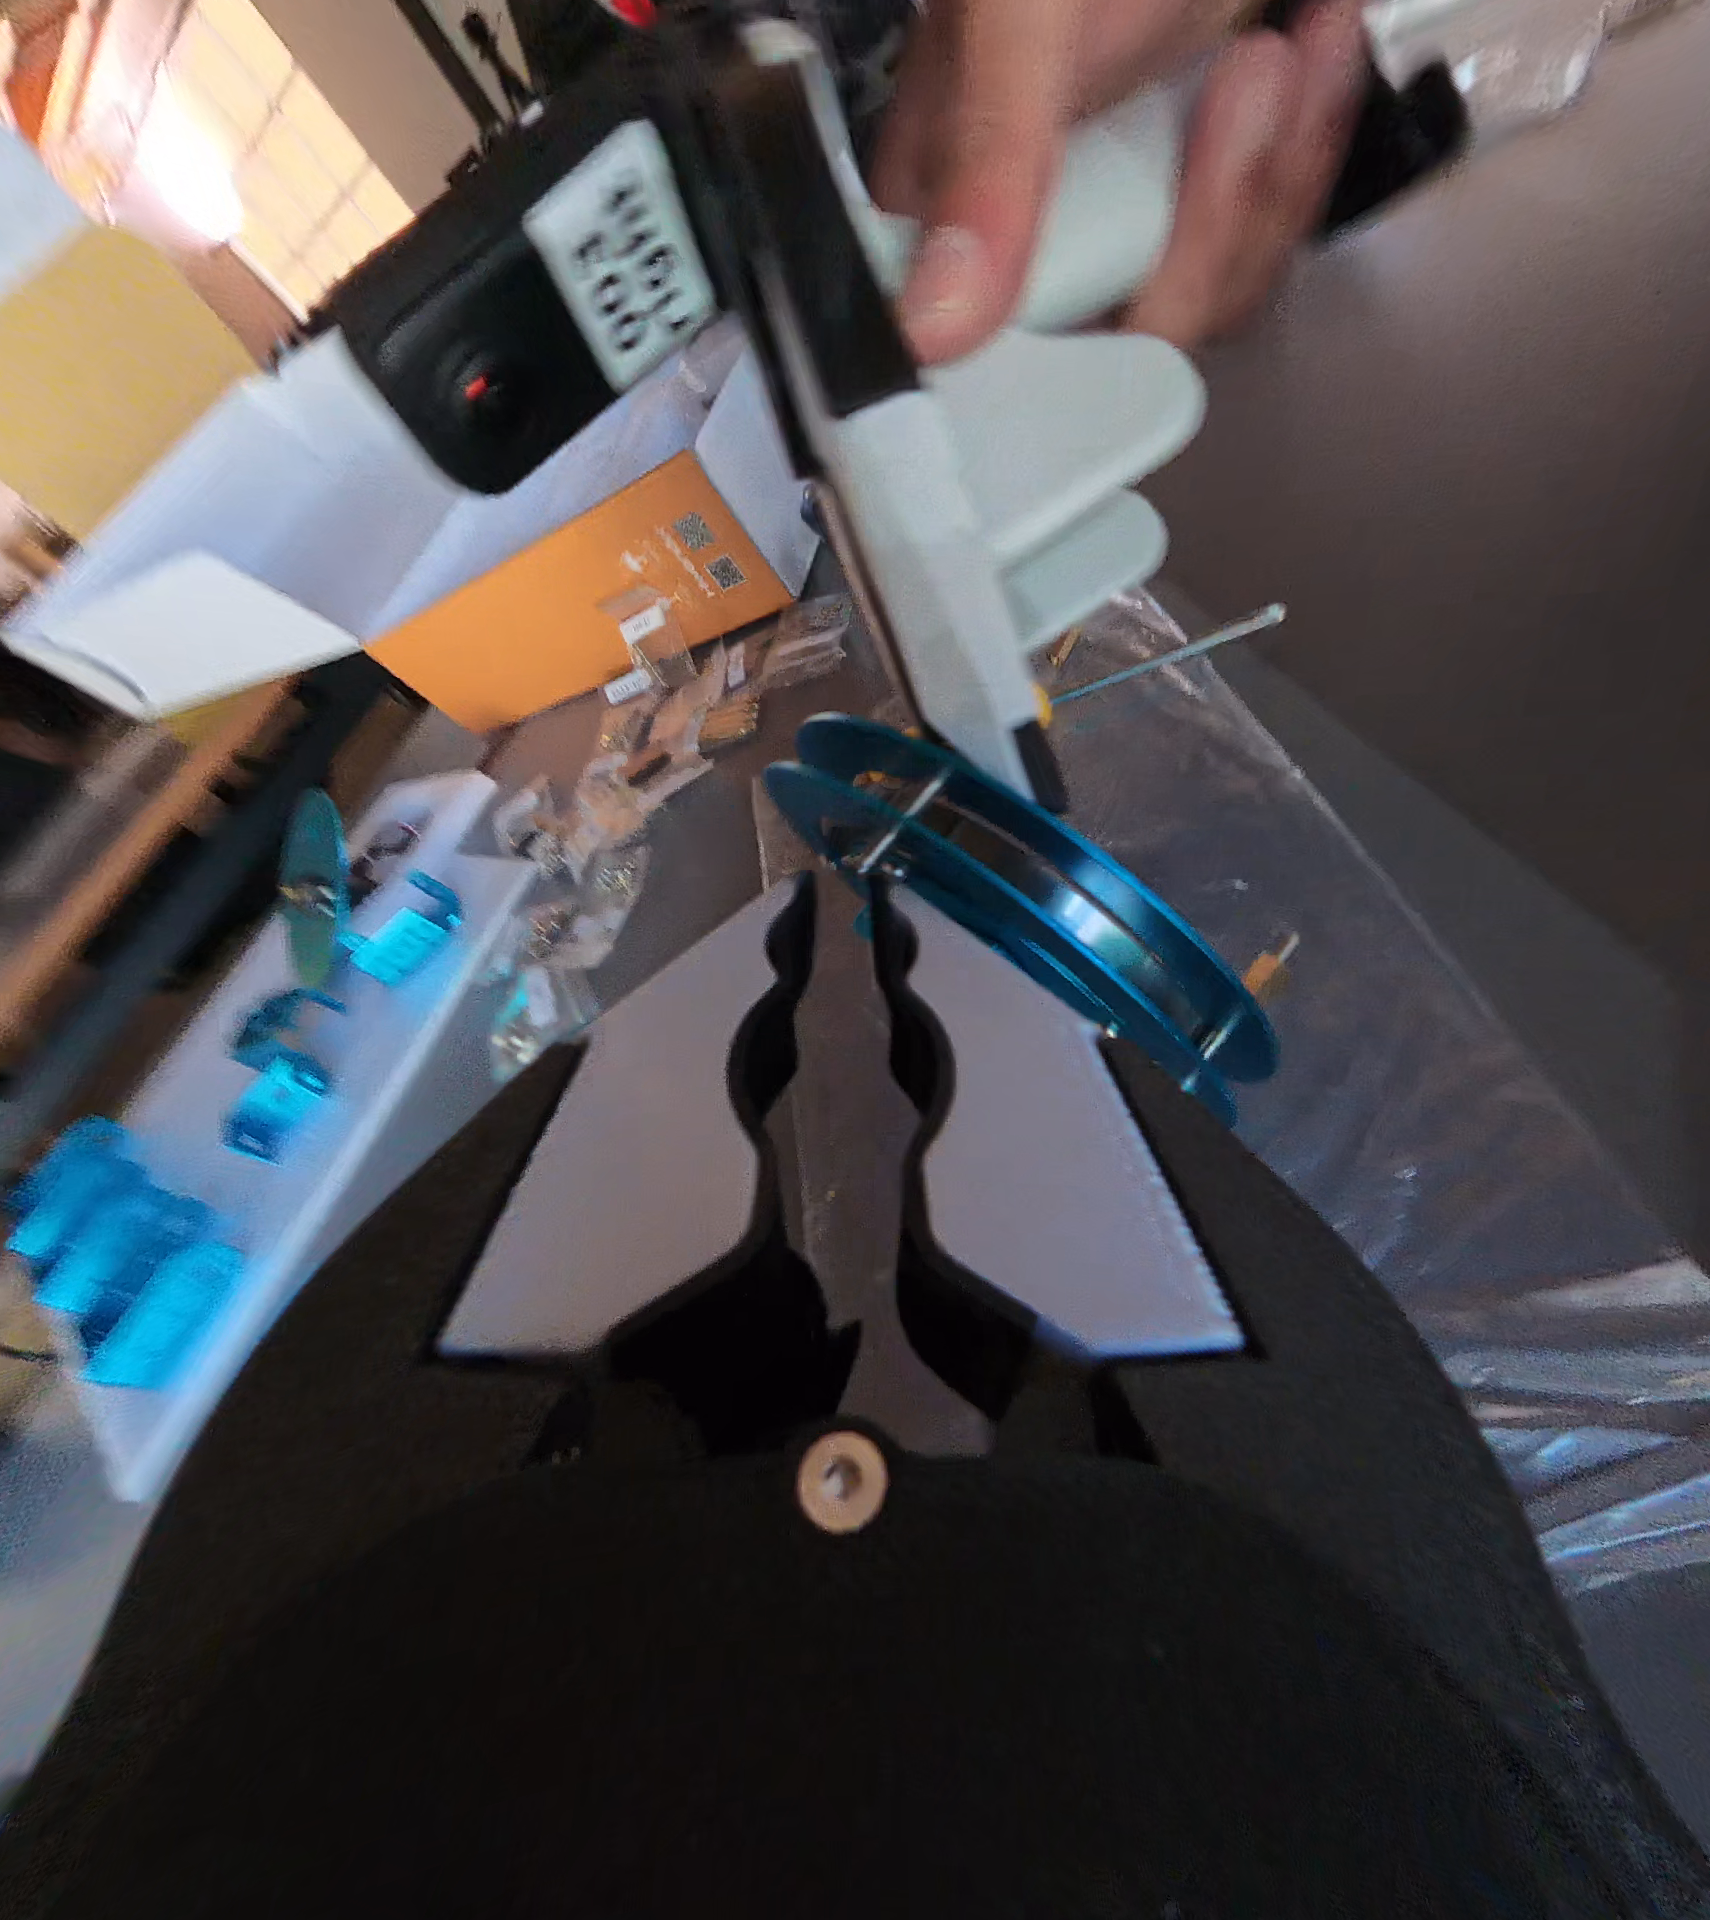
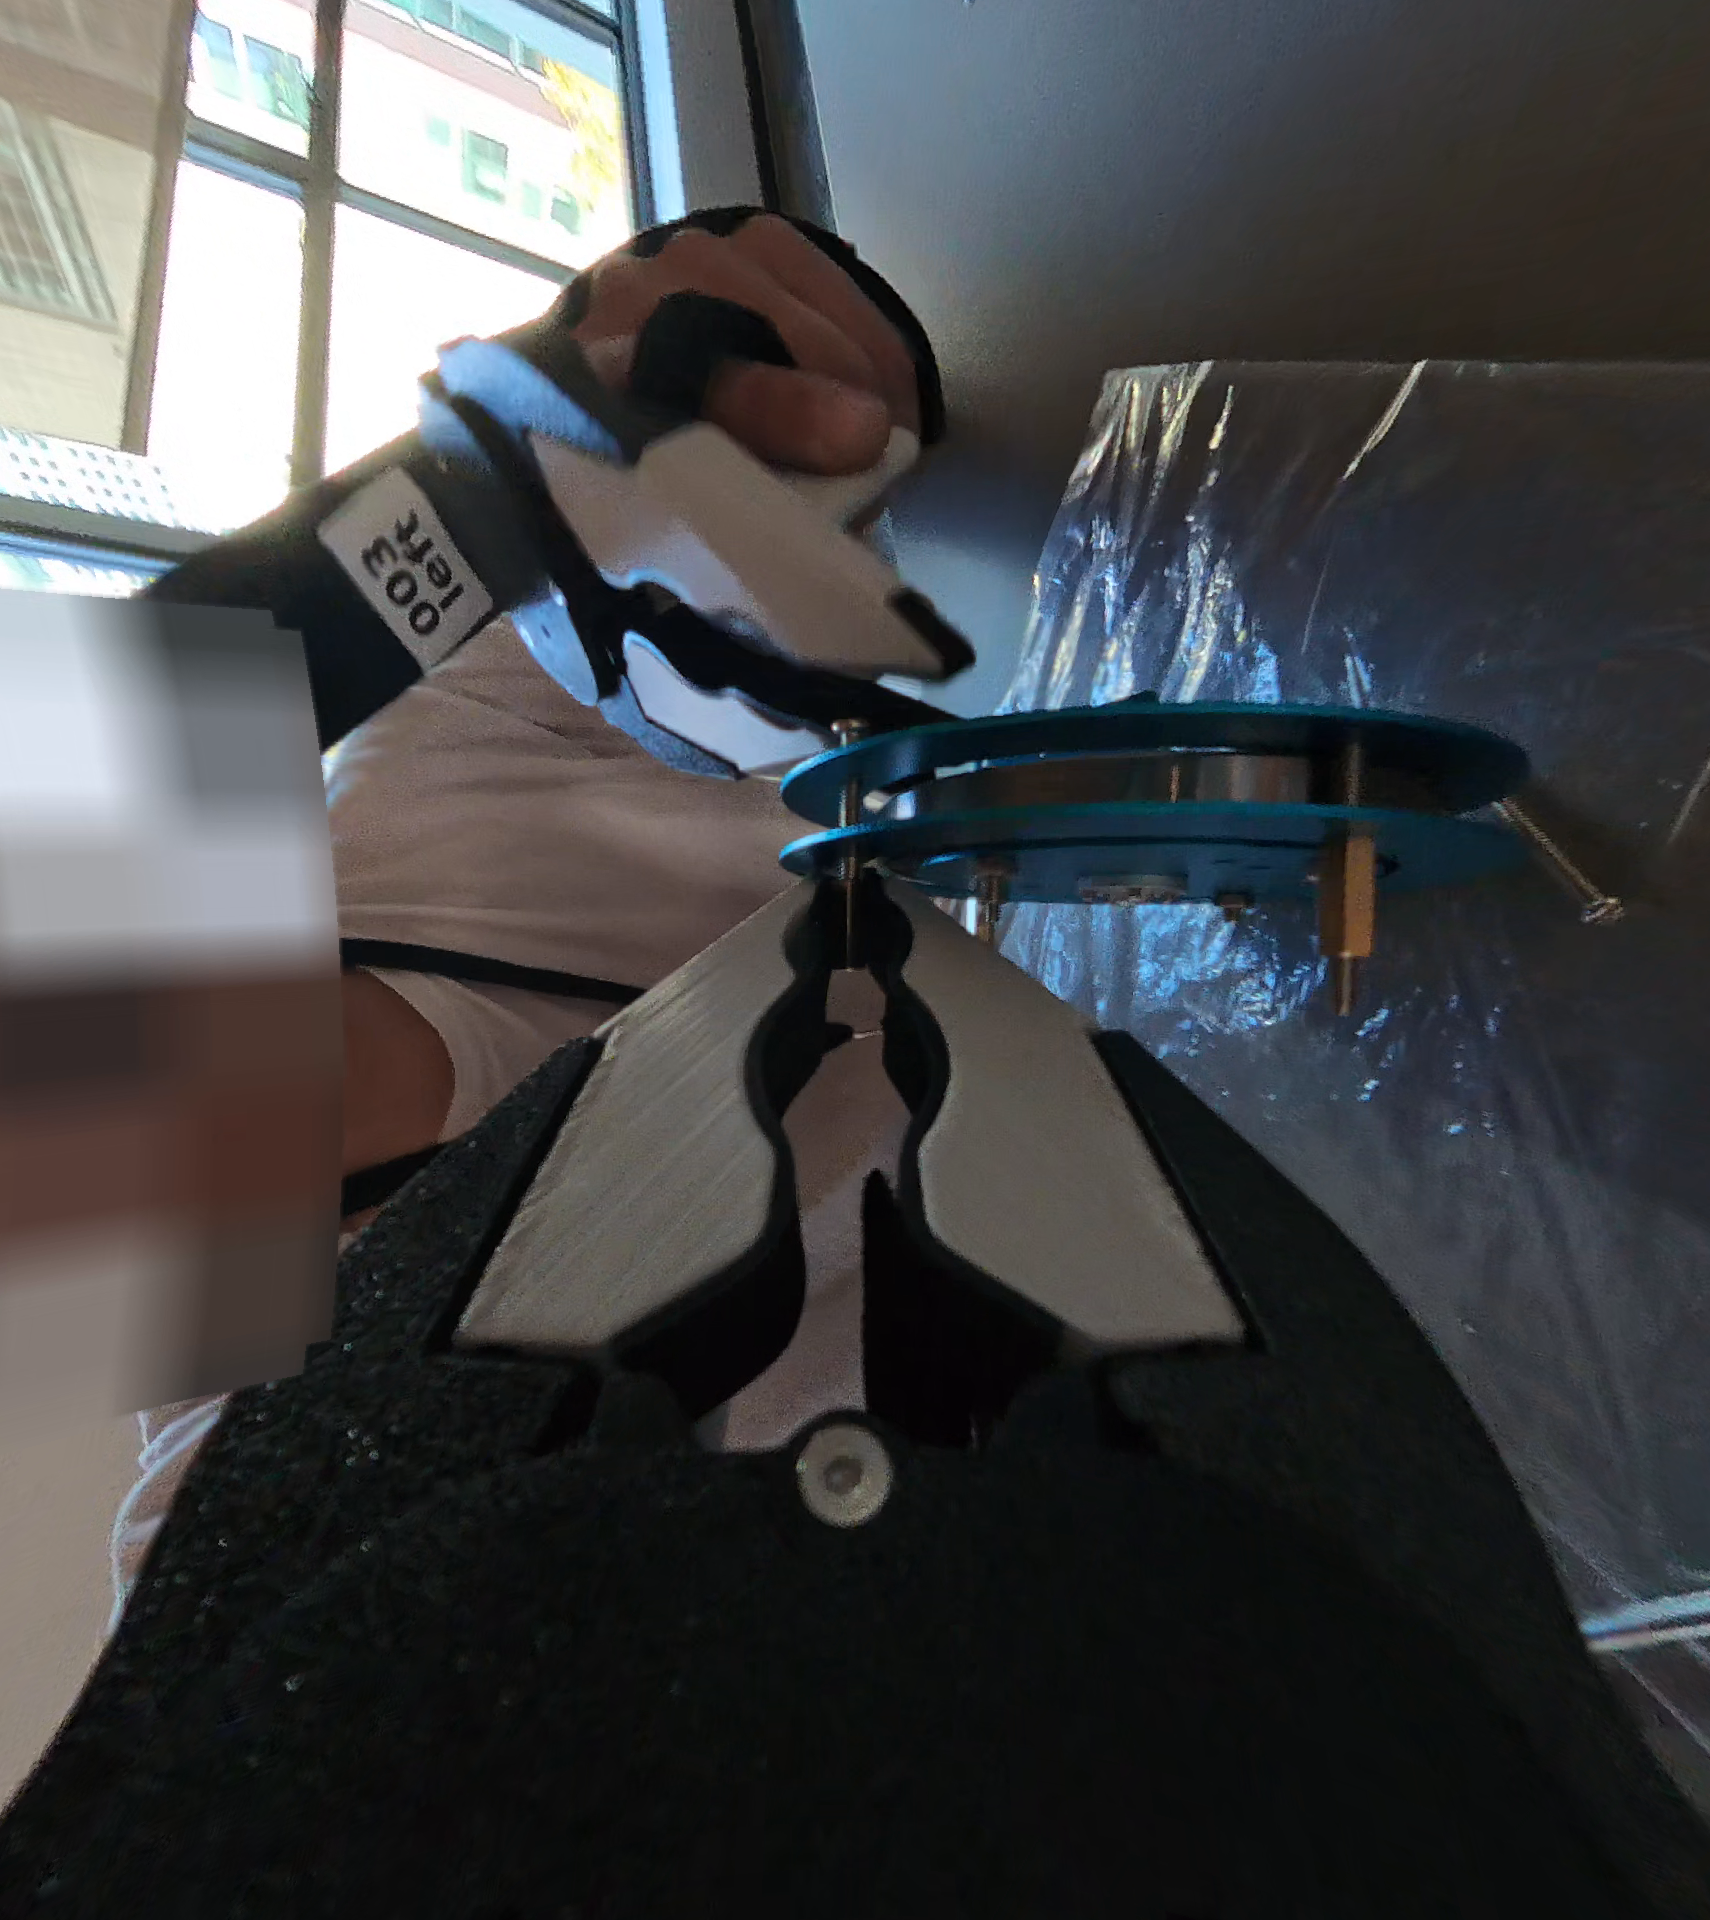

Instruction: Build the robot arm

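Note:
A blue two-disc assembly (image 1: 1059,914), joined by thin screws and brass standoffs, has a metal ring between its discs. It also shows in the right wrist view (image 2: 1142,758). My left gripper (image 1: 838,902) is shut on the near edge of the discs. My right gripper (image 2: 849,925) is shut on a thin standoff post (image 2: 849,883) under the lower disc. Each gripper shows in the other's view, held by a hand: the right gripper (image 1: 1038,769) at the far rim, the left gripper (image 2: 918,707) on the upper disc. A loose long screw (image 2: 1557,862) lies beside the assembly.
A clear plastic bag (image 1: 1402,1039) lies under the assembly on the grey table. To the left are a white tray (image 1: 331,1226) of blue parts, small bags of hardware (image 1: 612,790), an orange box (image 1: 570,613) and a white box (image 1: 207,582). A person in white (image 2: 539,810) is close. About 4 cm separates my left fingertips from my right.

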Available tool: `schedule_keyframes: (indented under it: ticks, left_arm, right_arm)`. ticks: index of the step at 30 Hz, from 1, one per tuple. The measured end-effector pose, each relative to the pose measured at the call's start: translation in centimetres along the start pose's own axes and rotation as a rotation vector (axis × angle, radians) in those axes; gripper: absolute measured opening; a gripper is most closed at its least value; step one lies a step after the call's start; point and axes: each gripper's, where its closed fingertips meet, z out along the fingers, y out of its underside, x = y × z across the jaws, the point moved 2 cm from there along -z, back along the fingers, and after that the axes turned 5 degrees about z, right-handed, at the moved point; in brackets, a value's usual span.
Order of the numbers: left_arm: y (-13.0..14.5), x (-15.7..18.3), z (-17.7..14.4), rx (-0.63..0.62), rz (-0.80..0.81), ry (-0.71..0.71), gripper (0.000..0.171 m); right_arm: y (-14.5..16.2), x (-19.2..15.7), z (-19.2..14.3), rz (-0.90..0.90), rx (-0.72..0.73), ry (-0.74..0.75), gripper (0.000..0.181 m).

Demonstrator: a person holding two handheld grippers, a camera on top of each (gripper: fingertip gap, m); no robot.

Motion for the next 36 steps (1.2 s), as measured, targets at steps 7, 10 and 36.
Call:
schedule_keyframes:
  ticks: [7,10,36]
  left_arm:
    - [-0.1,0.1,-2.8,0.153,-0.504,0.105,0.022]
    - [0.3,-0.6,-2.9,0.162,-0.482,-0.024,0.026]
    - [-0.9,4.1,-4.3,0.151,-0.189,0.113,0.047]
  right_arm:
    - [-0.4,-0.1,0.4,0.017,0.126,-0.104,0.004]
    - [-0.8,-0.1,0.5,0.010,0.179,-0.160,0.005]
    - [2.3,-1.0,3.9,-0.270,0.459,-0.149,0.006]
